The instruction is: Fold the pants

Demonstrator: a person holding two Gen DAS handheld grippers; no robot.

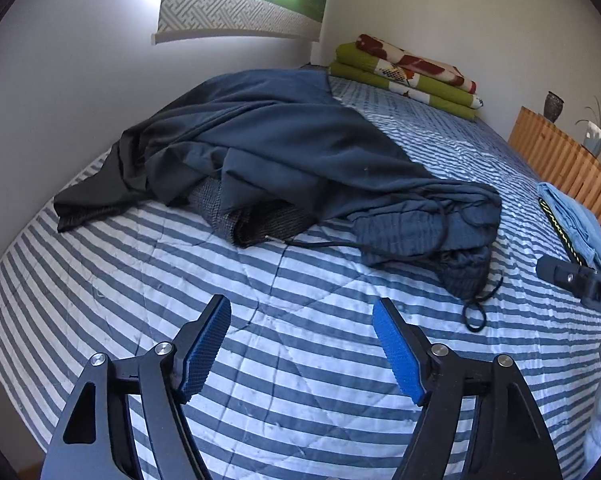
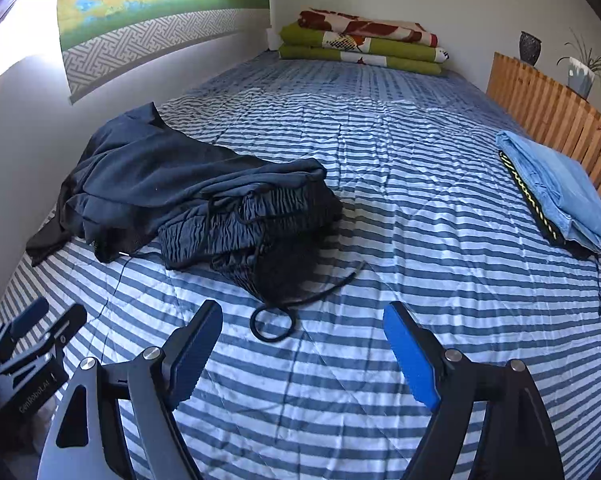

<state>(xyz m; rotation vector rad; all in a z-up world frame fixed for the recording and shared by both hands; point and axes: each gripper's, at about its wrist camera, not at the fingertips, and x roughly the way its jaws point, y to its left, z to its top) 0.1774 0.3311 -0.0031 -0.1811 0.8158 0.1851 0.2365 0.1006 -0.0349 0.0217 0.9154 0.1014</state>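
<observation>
pants (image 1: 284, 148): lying as matt dark-blue cloth, waistband gathered and ribbed | bedcover (image 1: 300, 360): showing as quilted striped cloth, faintly creased | gripper pads (image 1: 204, 352): showing ridged blue rubber on matt black plastic, shiny metal pins | far-right headboard (image 2: 548, 108): showing slatted bare wood

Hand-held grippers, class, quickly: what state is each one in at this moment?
Left hand-held gripper: open, nothing between its pads, above the striped bedspread.
Right hand-held gripper: open, holding nothing, short of the dark pants.

Pants (image 1: 284, 148) crumpled, legs hidden; right hand-held gripper (image 1: 580, 280) cut off.
</observation>
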